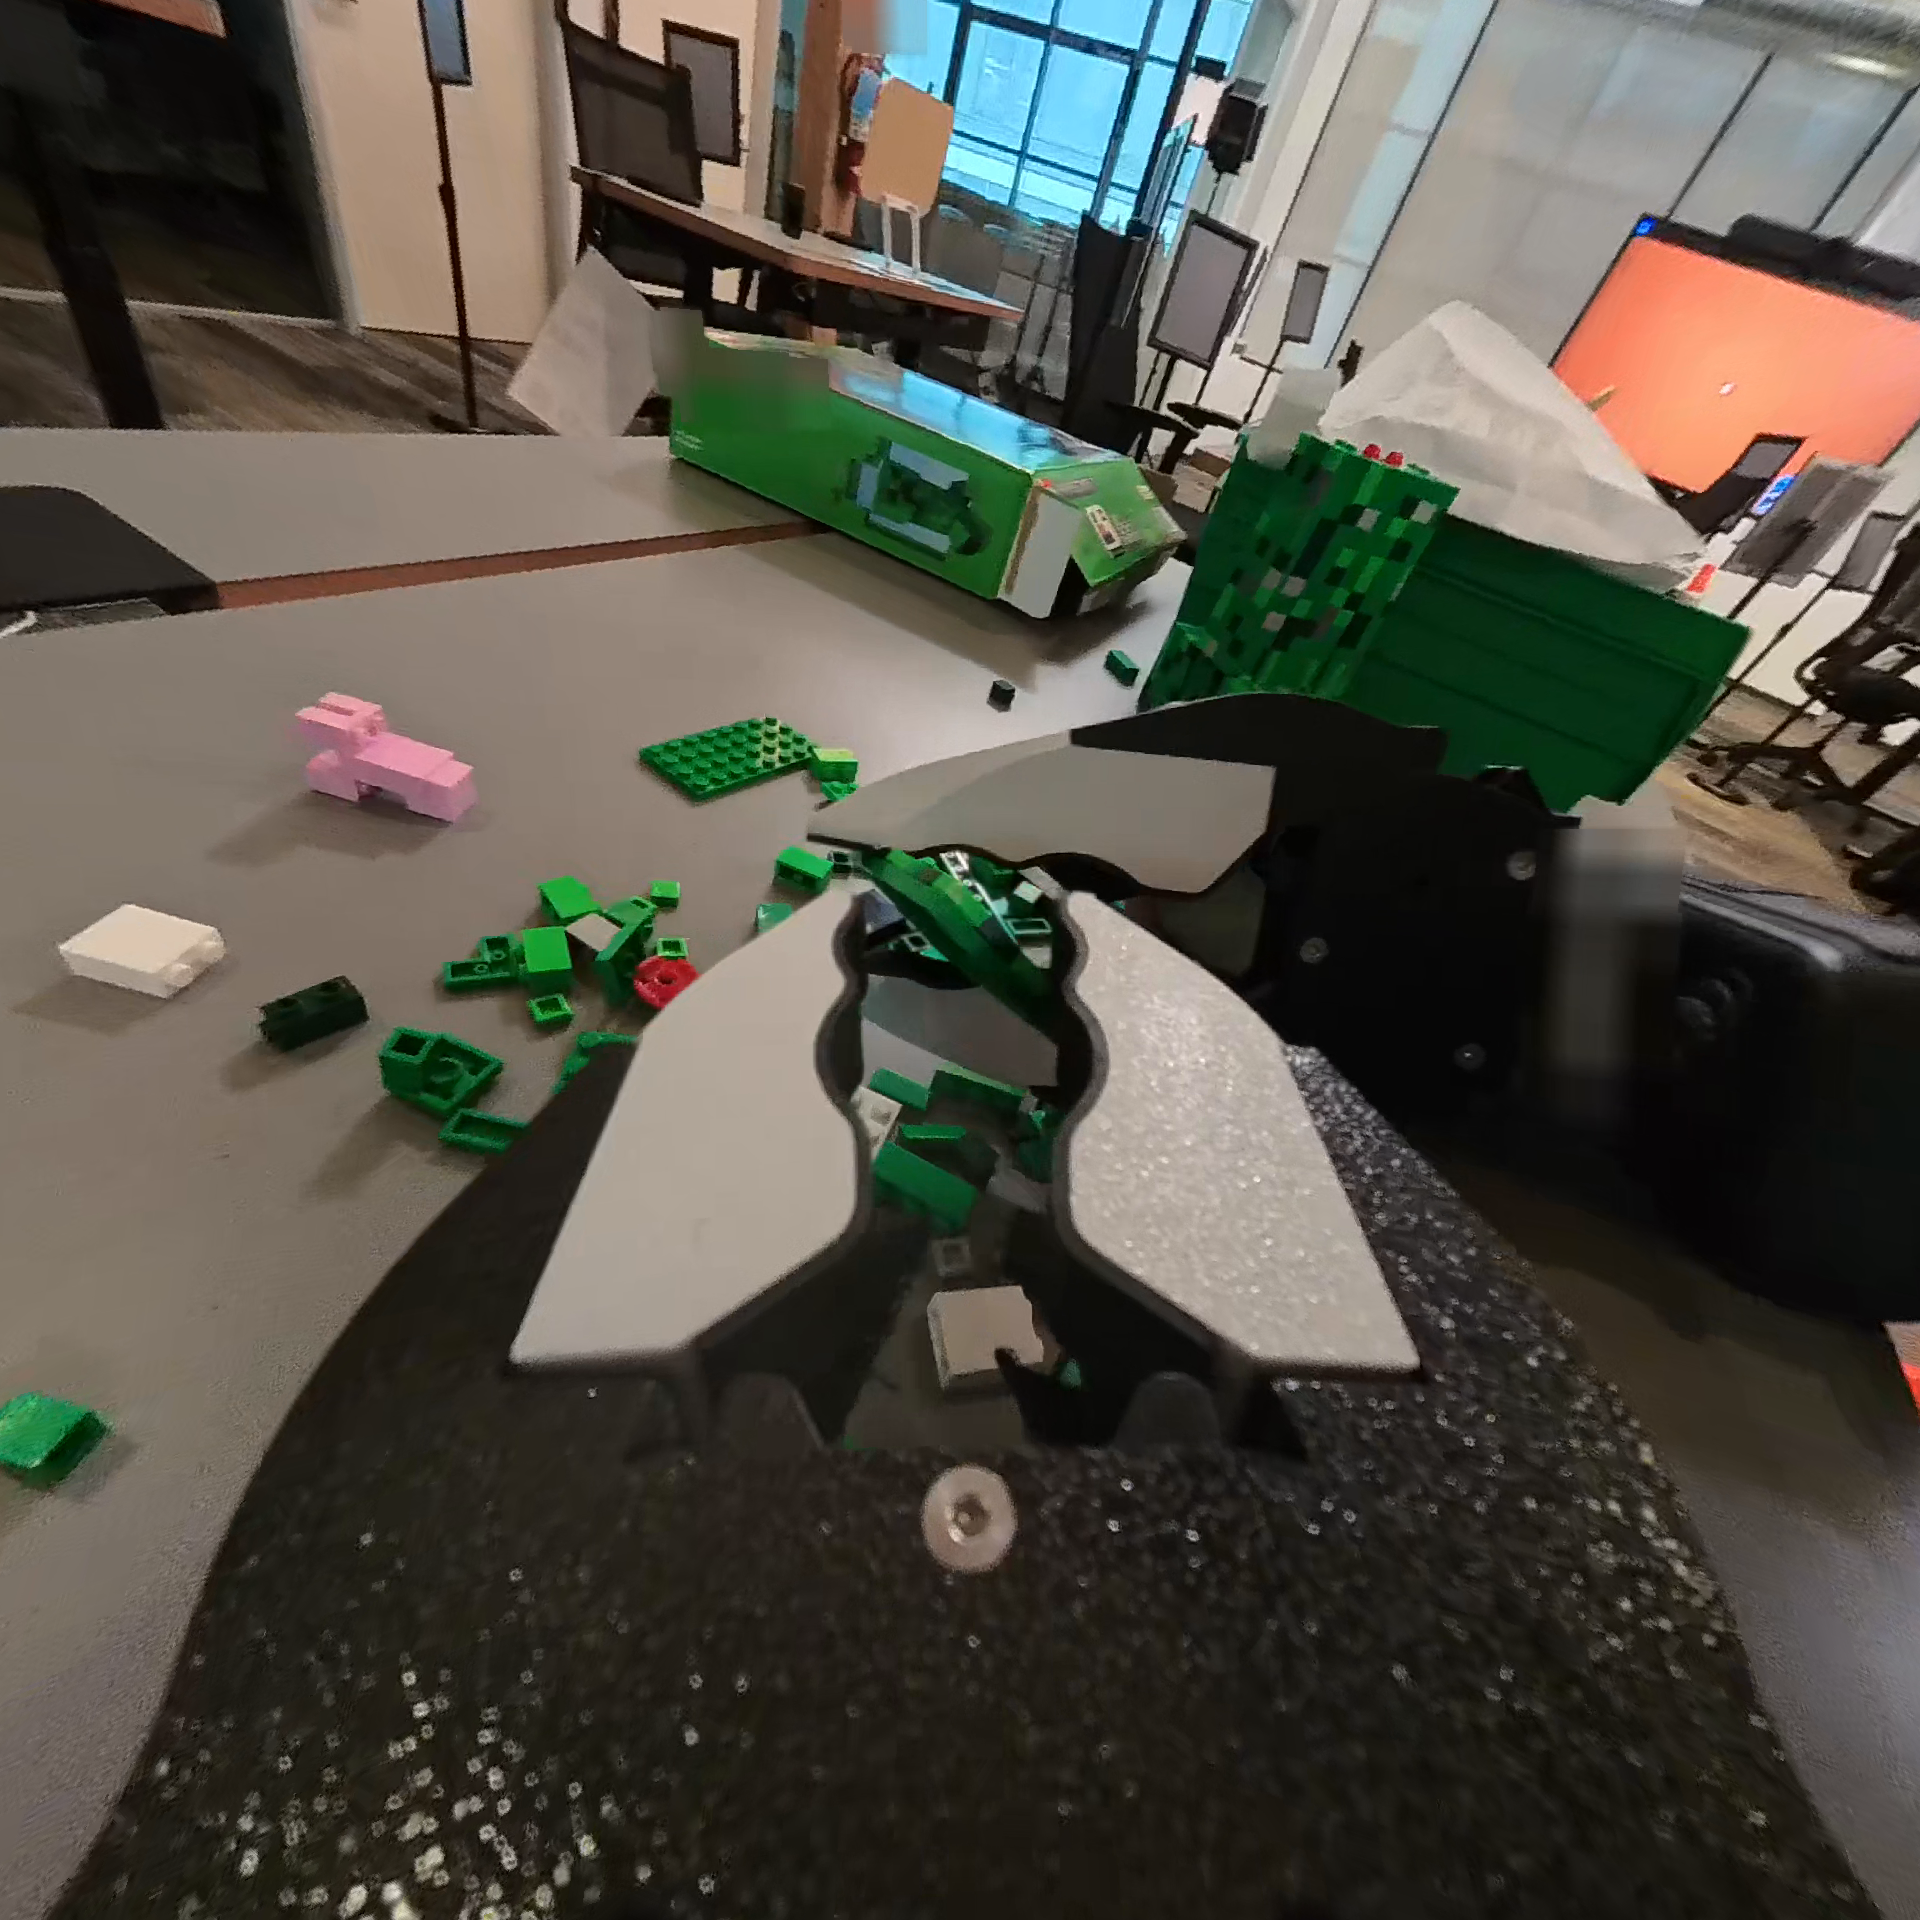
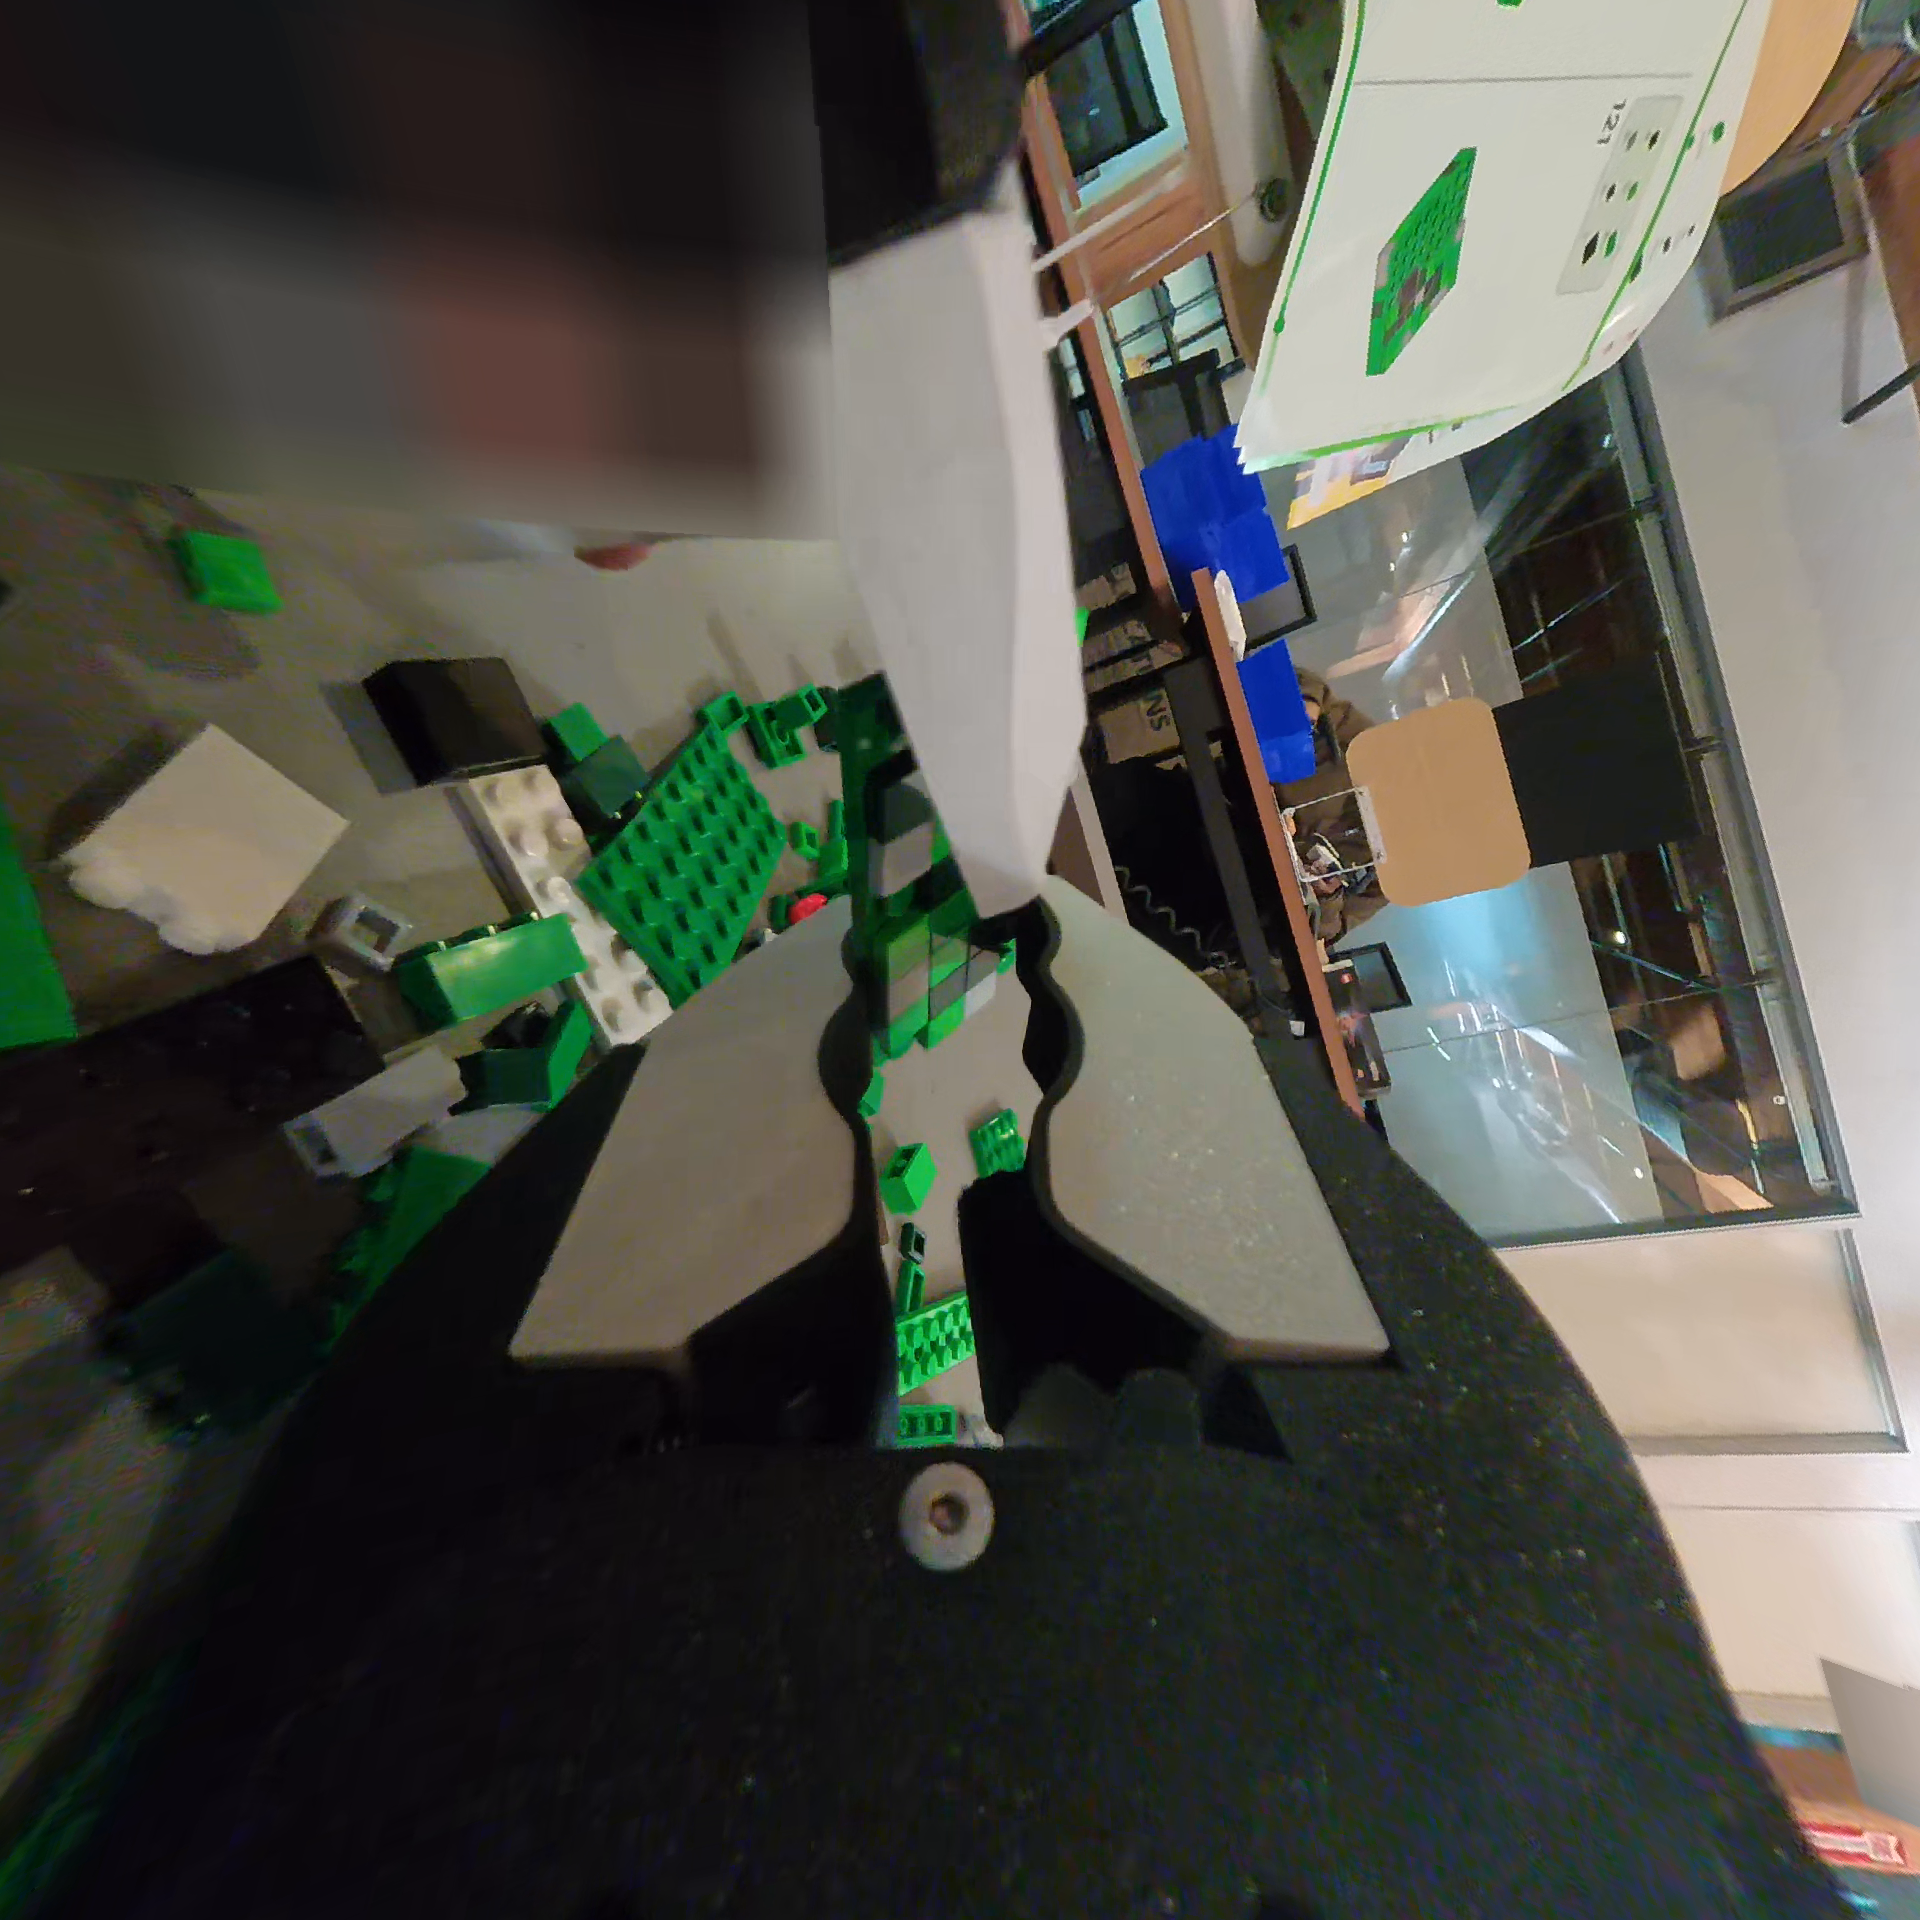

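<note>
My left gripper (image 1: 956, 914) is closed on a small green brick assembly (image 1: 940, 914), held just above the grey table (image 1: 260, 1195). The right gripper's fingers (image 1: 1039, 800) reach in from the right and clamp the same assembly from the other side. In the right wrist view, my right gripper (image 2: 945, 935) is shut on that green, grey and black assembly (image 2: 914, 935). The left gripper's white finger (image 2: 956, 623) comes down onto it from above. Loose green bricks (image 1: 582, 945) lie on the table beneath.
On the table are a pink brick pig (image 1: 384, 764), a white brick (image 1: 140, 948), a green studded plate (image 1: 727, 756), a red round piece (image 1: 663, 980), a green box (image 1: 914, 488) and a tall green brick model (image 1: 1309, 571). An instruction booklet (image 2: 1486, 229) stands behind. My right fingertips sit around 4 cm from my left ones. From the right gripper's tips to the red round piece (image 1: 663, 980) is close to 5 cm.
</note>
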Available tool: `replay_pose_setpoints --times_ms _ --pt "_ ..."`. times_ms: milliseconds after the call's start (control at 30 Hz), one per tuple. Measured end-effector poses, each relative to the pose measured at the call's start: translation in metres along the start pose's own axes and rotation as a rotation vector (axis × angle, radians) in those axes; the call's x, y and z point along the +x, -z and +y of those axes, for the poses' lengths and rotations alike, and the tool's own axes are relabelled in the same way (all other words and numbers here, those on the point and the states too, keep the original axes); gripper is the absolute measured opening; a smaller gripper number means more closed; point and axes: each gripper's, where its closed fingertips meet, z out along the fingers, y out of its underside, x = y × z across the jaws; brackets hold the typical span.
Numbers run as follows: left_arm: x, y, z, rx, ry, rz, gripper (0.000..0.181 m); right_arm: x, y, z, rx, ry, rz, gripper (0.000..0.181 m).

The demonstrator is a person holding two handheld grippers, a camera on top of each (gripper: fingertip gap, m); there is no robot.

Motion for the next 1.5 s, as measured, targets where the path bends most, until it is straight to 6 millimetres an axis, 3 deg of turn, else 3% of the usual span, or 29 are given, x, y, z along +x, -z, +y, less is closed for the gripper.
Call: replay_pose_setpoints --times_ms 233,633,733,900,1033,1133,1367,1500 --pt "0.008 0.000 0.002 -0.014 0.036 0.096 0.036 0.001 0.000 -0.003 0.020 0.007 0.009 0.025" --pt "0.005 0.002 0.003 -0.031 0.177 0.184 0.023 0.001 0.000 -0.005 0.037 0.000 0.013 0.024" --pt "0.001 0.000 0.006 -0.055 0.115 0.119 0.035 0.000 0.000 -0.006 0.034 0.005 0.004 0.023" --pt "-0.005 0.001 0.012 -0.117 -0.048 -0.017 0.028 -0.003 -0.001 -0.006 0.020 0.048 0.003 0.023" --pt "-0.007 0.003 0.012 -0.116 0.043 0.033 0.026 -0.001 -0.001 -0.008 0.034 0.037 0.010 0.022" --pt "-0.005 0.001 0.014 -0.128 0.116 0.073 0.044 -0.003 0.003 -0.016 0.086 0.055 0.006 0.008" --pt "-0.003 0.000 0.017 -0.134 0.200 0.138 0.039 -0.005 0.002 -0.017 0.085 0.077 0.004 0.008" --pt "0.002 0.003 0.007 -0.080 0.291 0.203 0.038 0.010 0.006 -0.021 0.084 0.118 0.097 0.007"
